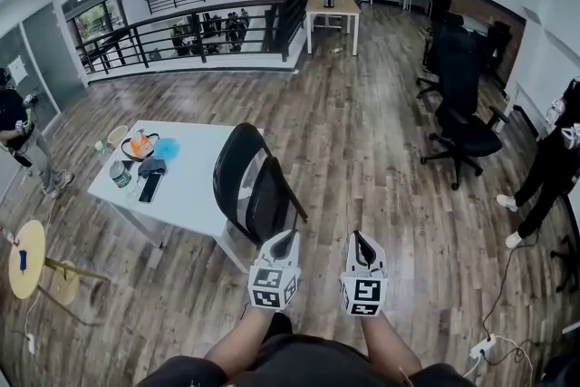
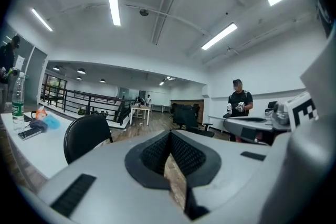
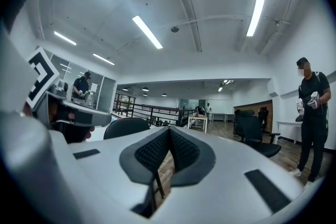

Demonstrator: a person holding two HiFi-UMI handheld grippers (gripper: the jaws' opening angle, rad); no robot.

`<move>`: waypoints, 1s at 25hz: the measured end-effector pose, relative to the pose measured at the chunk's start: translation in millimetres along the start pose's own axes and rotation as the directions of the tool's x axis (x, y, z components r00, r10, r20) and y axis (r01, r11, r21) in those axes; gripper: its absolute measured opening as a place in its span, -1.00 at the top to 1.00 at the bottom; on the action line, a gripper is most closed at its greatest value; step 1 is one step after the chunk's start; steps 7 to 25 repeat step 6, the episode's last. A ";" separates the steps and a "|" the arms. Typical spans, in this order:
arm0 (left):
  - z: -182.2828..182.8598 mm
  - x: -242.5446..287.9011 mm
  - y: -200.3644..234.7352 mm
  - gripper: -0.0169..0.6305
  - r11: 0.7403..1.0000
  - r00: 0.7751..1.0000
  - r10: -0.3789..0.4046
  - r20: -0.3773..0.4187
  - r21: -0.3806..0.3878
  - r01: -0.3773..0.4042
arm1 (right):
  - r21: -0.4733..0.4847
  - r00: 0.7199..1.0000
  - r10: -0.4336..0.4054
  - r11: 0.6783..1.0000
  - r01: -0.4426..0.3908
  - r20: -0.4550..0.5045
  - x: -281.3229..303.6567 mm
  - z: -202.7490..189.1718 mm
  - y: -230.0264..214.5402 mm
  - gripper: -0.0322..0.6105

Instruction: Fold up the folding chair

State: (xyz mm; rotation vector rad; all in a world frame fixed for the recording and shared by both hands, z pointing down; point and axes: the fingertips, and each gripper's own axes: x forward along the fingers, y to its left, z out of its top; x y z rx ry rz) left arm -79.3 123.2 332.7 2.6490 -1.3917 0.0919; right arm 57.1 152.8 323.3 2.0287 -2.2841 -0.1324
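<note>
At the table's right edge: the chair [image 1: 254, 186] stands open on the floor [image 1: 362, 140], close against the table [image 1: 195, 195] near its near corner, as seating would be. It is not yet folded.
Left gripper [image 1: 286, 237]: you hold it level with its jaws pressed together and nothing between them. It is aimed at the chair, just short of it and not touching.
Right gripper [image 1: 360, 238]: its jaws are also closed and empty. It sits beside the left gripper and further from the chair.
Why closed: there is nothing to grip yet, so you'd have to part the jaws before taking the frame.
Why side by side: you probably want one gripper for the back and one for the seat.
Gripper views: the chair back [image 2: 86, 136] [image 3: 126, 127] sits left of both closed tips, so you are not lined up on it.
Table's far left corner: a cup [image 1: 120, 173], a phone [image 1: 149, 187] and a cloth [image 1: 167, 149] lie well apart from the chair, out of the fold's way.
Stage: this looks like the approach, with the task barely begun.
</note>
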 end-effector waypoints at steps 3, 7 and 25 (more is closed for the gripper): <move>0.6 -1.1 -1.5 0.93 1.000 1.000 -0.001 0.007 0.004 0.001 | 0.035 1.000 0.005 0.999 -0.005 0.001 -0.6 -1.4 -0.8 0.86; 0.5 -2.6 -2.3 0.93 1.000 1.000 0.000 0.016 0.002 0.000 | 0.053 1.000 0.009 0.999 -0.009 0.005 -0.6 -1.6 -0.7 0.86; 0.5 -2.6 -2.3 0.93 1.000 1.000 0.000 0.016 0.002 0.000 | 0.053 1.000 0.009 0.999 -0.009 0.005 -0.6 -1.6 -0.7 0.86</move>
